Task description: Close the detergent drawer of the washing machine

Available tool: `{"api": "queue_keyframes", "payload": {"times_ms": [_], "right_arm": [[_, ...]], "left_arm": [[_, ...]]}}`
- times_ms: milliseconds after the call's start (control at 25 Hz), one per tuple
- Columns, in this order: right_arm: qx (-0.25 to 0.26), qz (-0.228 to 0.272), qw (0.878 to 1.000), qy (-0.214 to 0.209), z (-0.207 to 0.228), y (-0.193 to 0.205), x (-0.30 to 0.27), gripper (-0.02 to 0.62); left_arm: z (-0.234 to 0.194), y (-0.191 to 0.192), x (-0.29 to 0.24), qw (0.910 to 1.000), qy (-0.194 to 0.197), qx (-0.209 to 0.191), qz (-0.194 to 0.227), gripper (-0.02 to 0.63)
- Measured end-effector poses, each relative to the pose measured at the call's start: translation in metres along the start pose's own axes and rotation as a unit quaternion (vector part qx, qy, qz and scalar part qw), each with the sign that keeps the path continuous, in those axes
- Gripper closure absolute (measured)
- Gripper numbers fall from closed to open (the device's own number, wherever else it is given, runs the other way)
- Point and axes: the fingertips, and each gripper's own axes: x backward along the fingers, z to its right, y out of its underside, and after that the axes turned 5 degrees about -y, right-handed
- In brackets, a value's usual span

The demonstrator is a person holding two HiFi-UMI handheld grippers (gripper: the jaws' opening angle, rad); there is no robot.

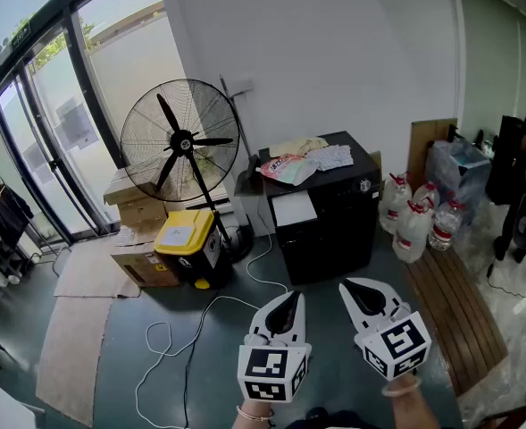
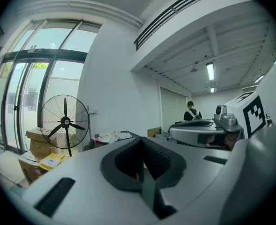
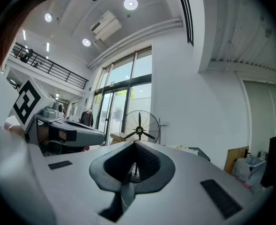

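A black washing machine (image 1: 327, 213) stands against the white wall in the head view, about a metre ahead of me. A white rectangular part (image 1: 294, 209) shows at its upper front left; I cannot tell whether it is the drawer. My left gripper (image 1: 286, 307) and right gripper (image 1: 363, 295) hang low over the floor, well short of the machine, both shut on nothing. The left gripper (image 2: 141, 146) points toward the fan and machine in its own view. The right gripper (image 3: 134, 149) has its tips together in the right gripper view.
Cloths and bags (image 1: 303, 161) lie on the machine. A standing fan (image 1: 180, 141), a yellow-lidded box (image 1: 187, 239) and cardboard boxes (image 1: 142, 211) stand left of it. Water bottles (image 1: 414, 217) and wooden boards (image 1: 455, 315) are to its right. A white cable (image 1: 182, 338) loops across the floor.
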Motion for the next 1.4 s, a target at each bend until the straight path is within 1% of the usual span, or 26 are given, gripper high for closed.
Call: {"api": "queue_keyframes", "payload": {"times_ms": [200, 360, 520, 800, 920, 1200, 1400], "right_arm": [[-0.003, 0.001, 1.000, 0.007, -0.002, 0.000, -0.014, 0.571], [-0.007, 0.014, 1.000, 0.018, 0.002, 0.000, -0.022, 0.571], [-0.012, 0.020, 1.000, 0.014, 0.001, -0.001, -0.032, 0.571], [-0.007, 0.005, 1.000, 0.022, 0.000, 0.007, -0.050, 0.571], [-0.007, 0.011, 1.000, 0.019, 0.002, 0.007, -0.058, 0.571], [-0.005, 0.008, 1.000, 0.016, 0.016, 0.009, -0.079, 0.571], [-0.004, 0.005, 1.000, 0.016, 0.033, 0.017, -0.093, 0.571]], "left_arm": [[-0.013, 0.003, -0.008, 1.0000, 0.006, 0.004, -0.003, 0.591], [-0.019, 0.007, -0.014, 0.9998, 0.017, 0.005, -0.004, 0.591], [-0.025, 0.010, -0.021, 0.9996, 0.027, 0.005, -0.004, 0.591], [-0.041, 0.013, -0.029, 0.9993, 0.035, 0.010, -0.006, 0.591], [-0.046, 0.015, -0.035, 0.9993, 0.036, 0.012, -0.007, 0.591], [-0.054, 0.016, -0.060, 0.9991, 0.038, 0.014, -0.010, 0.591], [-0.058, 0.022, -0.082, 0.9991, 0.036, 0.015, -0.015, 0.591]]}}
